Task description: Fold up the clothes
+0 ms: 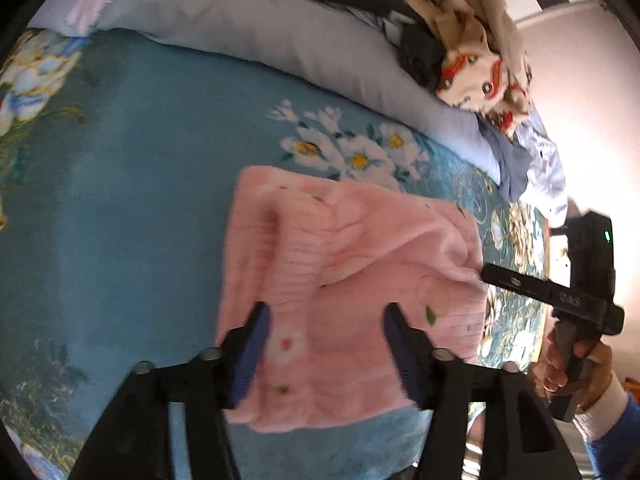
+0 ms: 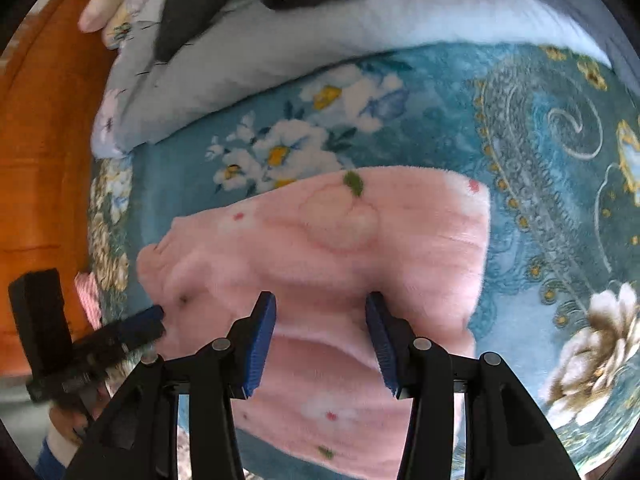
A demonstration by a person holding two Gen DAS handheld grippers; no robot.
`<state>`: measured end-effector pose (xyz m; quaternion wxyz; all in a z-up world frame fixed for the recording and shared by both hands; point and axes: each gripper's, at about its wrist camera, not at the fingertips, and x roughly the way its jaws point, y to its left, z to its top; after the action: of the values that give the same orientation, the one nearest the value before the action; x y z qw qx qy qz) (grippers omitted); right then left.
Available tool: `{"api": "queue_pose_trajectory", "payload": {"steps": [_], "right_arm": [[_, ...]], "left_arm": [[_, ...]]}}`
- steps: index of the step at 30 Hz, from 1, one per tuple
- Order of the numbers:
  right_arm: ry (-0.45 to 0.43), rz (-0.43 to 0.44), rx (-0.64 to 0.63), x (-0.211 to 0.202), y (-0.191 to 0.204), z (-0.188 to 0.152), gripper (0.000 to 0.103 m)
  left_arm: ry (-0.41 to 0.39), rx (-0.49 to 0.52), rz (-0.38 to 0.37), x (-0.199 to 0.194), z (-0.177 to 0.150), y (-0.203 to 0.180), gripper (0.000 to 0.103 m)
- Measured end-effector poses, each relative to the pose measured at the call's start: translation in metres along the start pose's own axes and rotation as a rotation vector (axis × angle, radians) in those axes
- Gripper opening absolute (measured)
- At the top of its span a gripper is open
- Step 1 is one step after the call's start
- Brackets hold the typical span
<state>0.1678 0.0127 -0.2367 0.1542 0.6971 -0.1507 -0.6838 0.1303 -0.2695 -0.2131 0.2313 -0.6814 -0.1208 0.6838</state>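
Observation:
A pink fleece garment (image 1: 352, 280) with small flower and leaf prints lies folded on the teal floral blanket (image 1: 140, 200). My left gripper (image 1: 326, 316) is open just above its near part, jaws wide apart and empty. My right gripper (image 2: 320, 304) is also open and empty above the same garment (image 2: 360, 248). In the left wrist view the right gripper's fingertips (image 1: 490, 272) sit at the garment's right edge. In the right wrist view the left gripper's fingertips (image 2: 154, 316) sit at its left edge.
A pale blue duvet (image 1: 280, 36) lies folded along the far side of the bed, with a heap of unfolded clothes (image 1: 472, 60) on it. A wooden board (image 2: 40, 160) stands at the bed's left. The blanket (image 2: 560, 200) spreads around the garment.

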Motion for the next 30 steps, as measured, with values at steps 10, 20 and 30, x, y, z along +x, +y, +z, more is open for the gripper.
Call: {"api": "queue_pose_trajectory", "payload": {"steps": [10,20,30], "right_arm": [[0.006,0.052,0.164,-0.016,-0.07,-0.046,0.082],[0.045,0.144,0.096,0.03,-0.071,-0.056,0.089],[0.044,0.263,0.151,0.048,-0.091,-0.057,0.102]], "left_arm": [[0.1,-0.103,0.019,0.056,-0.013,0.041,0.07],[0.08,-0.057,-0.023,0.067,-0.021,0.057,0.099],[0.113,-0.025,-0.087,0.079,-0.019,0.042,0.1]]}}
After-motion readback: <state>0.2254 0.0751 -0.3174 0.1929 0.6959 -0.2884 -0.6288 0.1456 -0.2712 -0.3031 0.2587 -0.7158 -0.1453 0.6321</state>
